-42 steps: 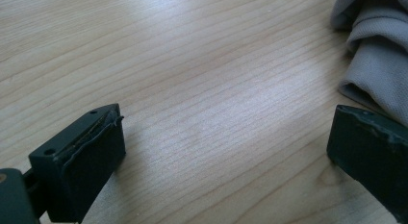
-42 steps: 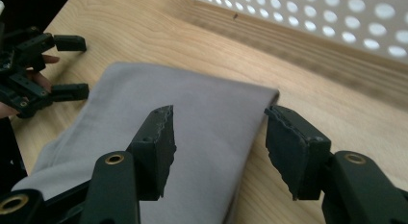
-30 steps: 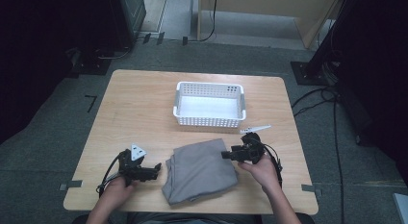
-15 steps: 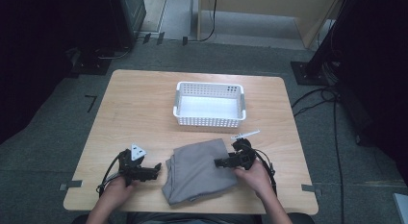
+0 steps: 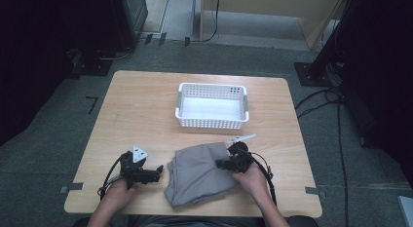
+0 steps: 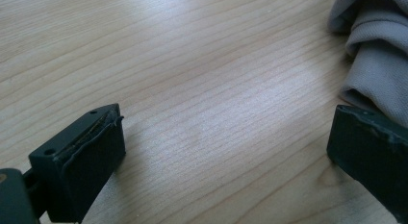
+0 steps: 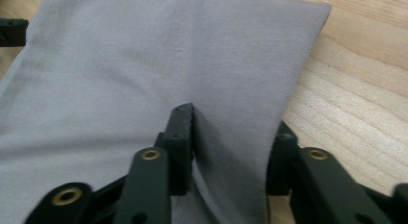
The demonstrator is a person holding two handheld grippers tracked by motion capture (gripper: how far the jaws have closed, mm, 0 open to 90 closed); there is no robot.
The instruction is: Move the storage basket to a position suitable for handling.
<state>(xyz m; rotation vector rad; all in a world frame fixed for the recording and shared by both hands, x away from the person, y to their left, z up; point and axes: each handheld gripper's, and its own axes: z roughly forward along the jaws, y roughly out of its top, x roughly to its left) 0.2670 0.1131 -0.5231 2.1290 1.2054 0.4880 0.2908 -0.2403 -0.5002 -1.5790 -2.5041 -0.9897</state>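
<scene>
A folded grey cloth [image 5: 200,172] is laid at the near edge of the wooden table [image 5: 146,115], in front of a white basket [image 5: 212,105]. The right gripper [image 5: 220,163] has just been closing and is pinched on the cloth's right edge fold; the left gripper [image 5: 157,171] is held apart beside the cloth. A full, even bite of all layers should be secured before lifting.

Cloth [image 5: 199,172] lies before the basket [image 5: 212,106], between both claws.
</scene>
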